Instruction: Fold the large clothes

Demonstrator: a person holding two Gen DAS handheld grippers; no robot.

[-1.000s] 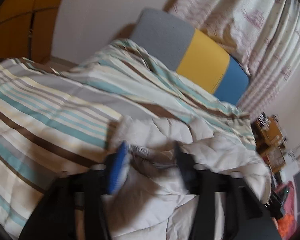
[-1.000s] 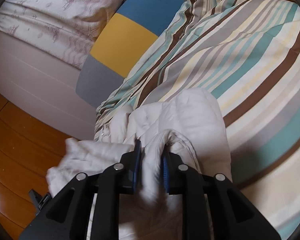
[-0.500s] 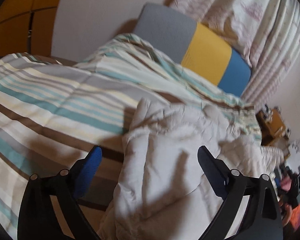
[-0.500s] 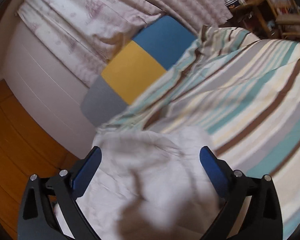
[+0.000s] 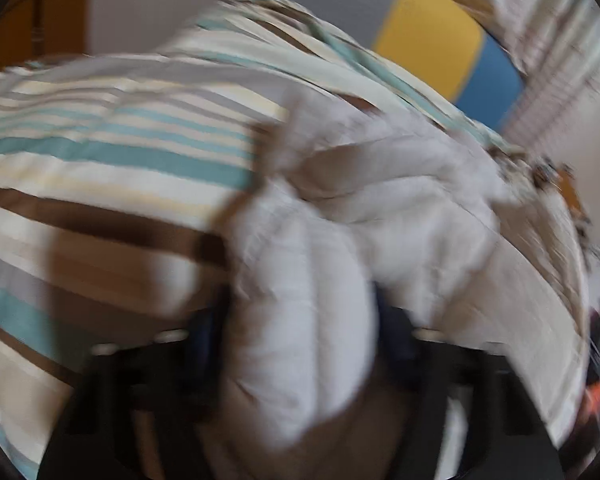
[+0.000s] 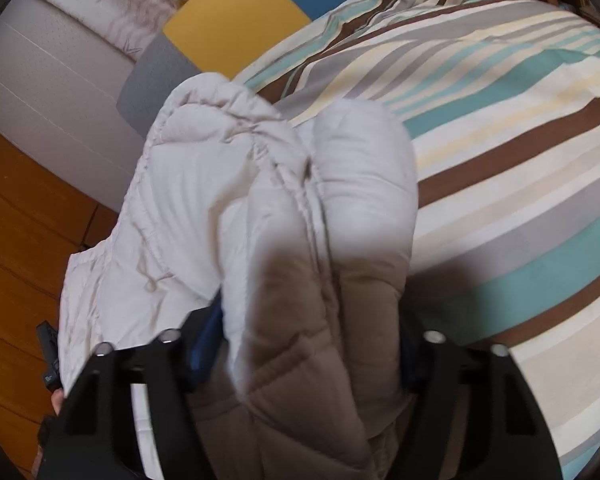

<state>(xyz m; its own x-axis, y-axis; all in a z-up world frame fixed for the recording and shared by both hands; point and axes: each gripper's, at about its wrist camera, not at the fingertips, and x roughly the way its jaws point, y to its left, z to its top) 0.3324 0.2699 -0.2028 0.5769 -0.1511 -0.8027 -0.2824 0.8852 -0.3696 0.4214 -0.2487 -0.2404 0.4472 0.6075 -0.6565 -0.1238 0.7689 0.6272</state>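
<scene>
Right claw (image 6: 308, 340) pinching padded jacket (image 6: 228, 184), left claw (image 5: 300, 332) seemingly pinching too, blurred

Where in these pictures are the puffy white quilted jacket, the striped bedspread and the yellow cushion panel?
Puffy white quilted jacket (image 6: 356, 168): right wrist view, on a padded fold.
Striped bedspread (image 6: 520, 152): right wrist view, on its stripes.
Yellow cushion panel (image 5: 428, 40): left wrist view, panel's middle.
</scene>
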